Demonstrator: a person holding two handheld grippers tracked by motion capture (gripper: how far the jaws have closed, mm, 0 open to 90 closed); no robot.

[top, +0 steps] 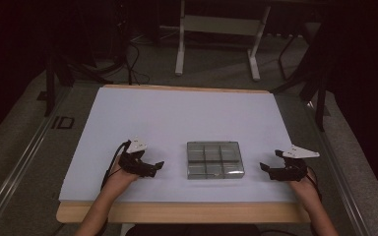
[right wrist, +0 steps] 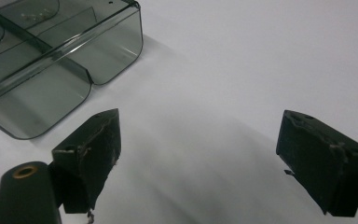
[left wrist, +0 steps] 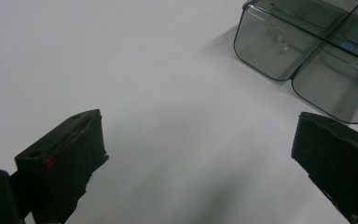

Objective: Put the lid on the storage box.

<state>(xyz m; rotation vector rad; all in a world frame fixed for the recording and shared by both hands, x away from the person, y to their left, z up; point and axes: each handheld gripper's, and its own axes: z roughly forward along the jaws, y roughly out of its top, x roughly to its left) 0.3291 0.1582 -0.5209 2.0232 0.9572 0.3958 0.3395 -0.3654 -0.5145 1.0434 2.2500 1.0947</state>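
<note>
Position check: a smoky, transparent compartment box (top: 215, 159) lies on the white table sheet (top: 177, 118), near the person's edge and roughly centred between the two hands. Its lid looks closed, though the tint makes this uncertain; contents cannot be made out beyond a few small specks.

Left gripper (top: 153, 167): held low over the sheet at the box's 9 o'clock, pointing toward 3 o'clock. Jaws stand wide apart, nothing between them. In the left gripper view the box (left wrist: 307, 51) sits at about 1 o'clock from the jaws, clear of both, with bare sheet between.

Right gripper (top: 266, 169): held at the box's 3 o'clock, pointing toward 9 o'clock. Jaws likewise spread, empty. In the right gripper view the box (right wrist: 51, 60) lies at about 11 o'clock, its rounded corner just beyond the near jaw, not touching.

Governing relation: the box's long axis runs 9-to-3 across the table, so each gripper faces a short end wall. Both stand near it; the right appears slightly closer, though the margin is small. Neither is aligned squarely: the box lies ahead and off to the inner side of each jaw pair.

Judgement: work is at the approach stage, no contact made. Whichever hand closes in first would need to swing inward to bring a wall or the lid edge between its jaws.
</note>
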